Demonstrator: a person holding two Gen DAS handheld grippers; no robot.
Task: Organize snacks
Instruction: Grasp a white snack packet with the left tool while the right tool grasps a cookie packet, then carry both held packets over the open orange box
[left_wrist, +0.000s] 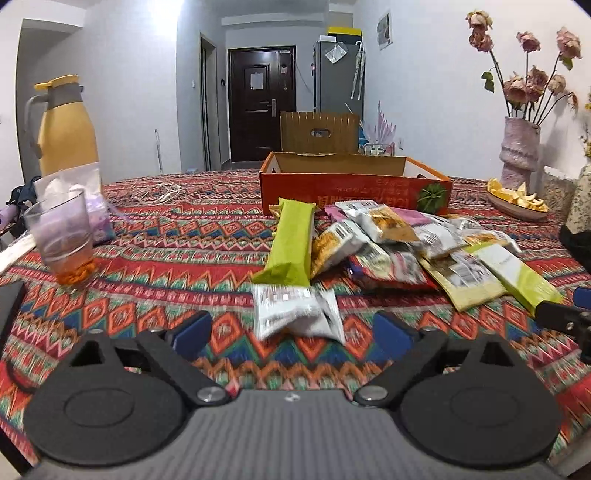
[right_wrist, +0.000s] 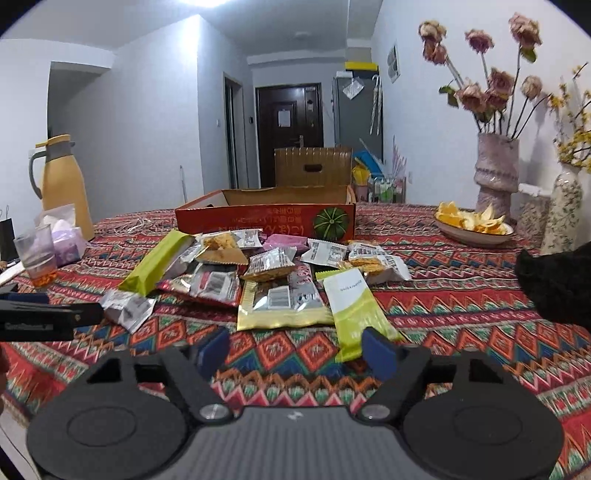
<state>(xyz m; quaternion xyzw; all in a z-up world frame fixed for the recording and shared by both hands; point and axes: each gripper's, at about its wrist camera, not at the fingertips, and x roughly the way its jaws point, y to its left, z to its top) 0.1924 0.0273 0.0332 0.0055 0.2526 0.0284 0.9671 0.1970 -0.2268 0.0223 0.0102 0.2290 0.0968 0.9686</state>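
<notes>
A pile of snack packets (left_wrist: 388, 240) (right_wrist: 273, 273) lies on the patterned tablecloth in front of an open orange-red cardboard box (left_wrist: 354, 192) (right_wrist: 266, 218). The nearest is a silver packet (left_wrist: 295, 314) (right_wrist: 127, 306), just ahead of my left gripper (left_wrist: 291, 334), whose blue pads stand wide on either side without touching it. A green bar (left_wrist: 291, 243) leans on the pile's left side. My right gripper (right_wrist: 295, 350) is open over bare cloth. Its right pad overlaps the near end of a green-and-white packet (right_wrist: 354, 306). Each gripper shows at the edge of the other's view.
A yellow jug (left_wrist: 66, 125), a glass (left_wrist: 61, 236) and a tissue bag stand at the left. A bowl of orange peel (right_wrist: 472, 225), a vase of dried roses (right_wrist: 495, 173) and a dark object (right_wrist: 554, 280) are at the right. A white cable lies behind.
</notes>
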